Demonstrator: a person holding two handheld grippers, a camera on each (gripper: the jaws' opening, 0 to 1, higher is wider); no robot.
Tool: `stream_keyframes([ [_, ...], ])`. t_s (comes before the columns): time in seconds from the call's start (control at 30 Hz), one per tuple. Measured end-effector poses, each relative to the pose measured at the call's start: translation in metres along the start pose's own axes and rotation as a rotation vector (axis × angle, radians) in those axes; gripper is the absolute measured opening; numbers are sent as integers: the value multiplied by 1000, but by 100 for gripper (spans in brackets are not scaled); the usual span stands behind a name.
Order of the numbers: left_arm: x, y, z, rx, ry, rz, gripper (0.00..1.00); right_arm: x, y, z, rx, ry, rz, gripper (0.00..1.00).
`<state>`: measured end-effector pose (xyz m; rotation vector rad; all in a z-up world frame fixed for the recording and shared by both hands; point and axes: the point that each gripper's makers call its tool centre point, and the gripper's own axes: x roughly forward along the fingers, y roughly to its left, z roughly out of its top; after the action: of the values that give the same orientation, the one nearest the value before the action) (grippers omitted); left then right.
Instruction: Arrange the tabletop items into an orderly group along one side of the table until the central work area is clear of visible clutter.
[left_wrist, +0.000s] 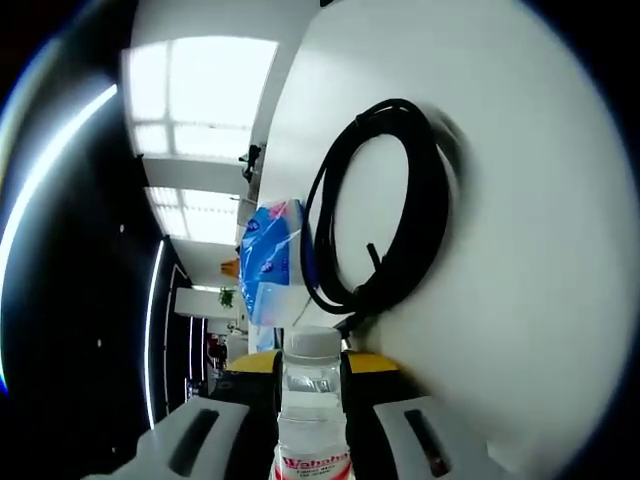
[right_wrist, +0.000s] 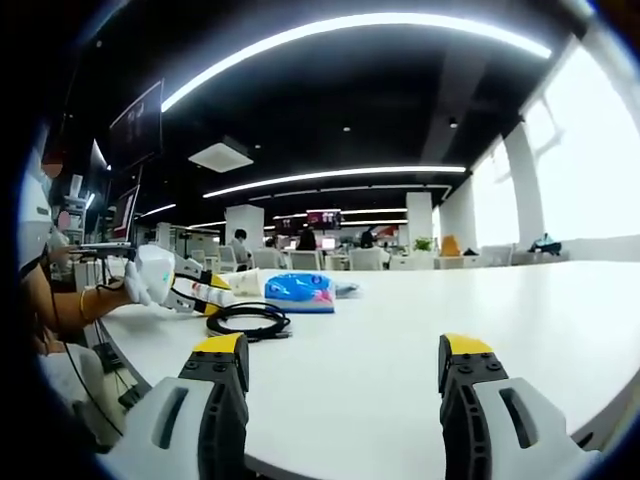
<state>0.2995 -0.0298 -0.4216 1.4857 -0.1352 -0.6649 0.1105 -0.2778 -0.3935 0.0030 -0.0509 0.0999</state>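
Note:
A clear water bottle with a white cap and red label stands between the yellow-tipped jaws of my left gripper, which is shut on it. The left gripper view is rolled sideways. Past the bottle, a coiled black cable lies on the white table, with a blue tissue pack beyond it. In the right gripper view my right gripper hangs open over the table with nothing between its jaws. Far left there, a gloved hand holds the left gripper with the bottle, beside the cable and the pack.
The table's near edge runs just under my right jaws. A person sits at the far left. Desks, chairs and monitors fill the office behind, with windows to the right.

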Motion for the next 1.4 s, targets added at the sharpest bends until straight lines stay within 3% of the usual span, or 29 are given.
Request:
stream_keyframes([
  [0.7,-4,23,-7,-114,-22,65,21,1,-3,2,0,-6,-13,74],
  [1.4,-23,67,-35,-300,-38,182,21,10,8,9,-26,-7,14,74],
])
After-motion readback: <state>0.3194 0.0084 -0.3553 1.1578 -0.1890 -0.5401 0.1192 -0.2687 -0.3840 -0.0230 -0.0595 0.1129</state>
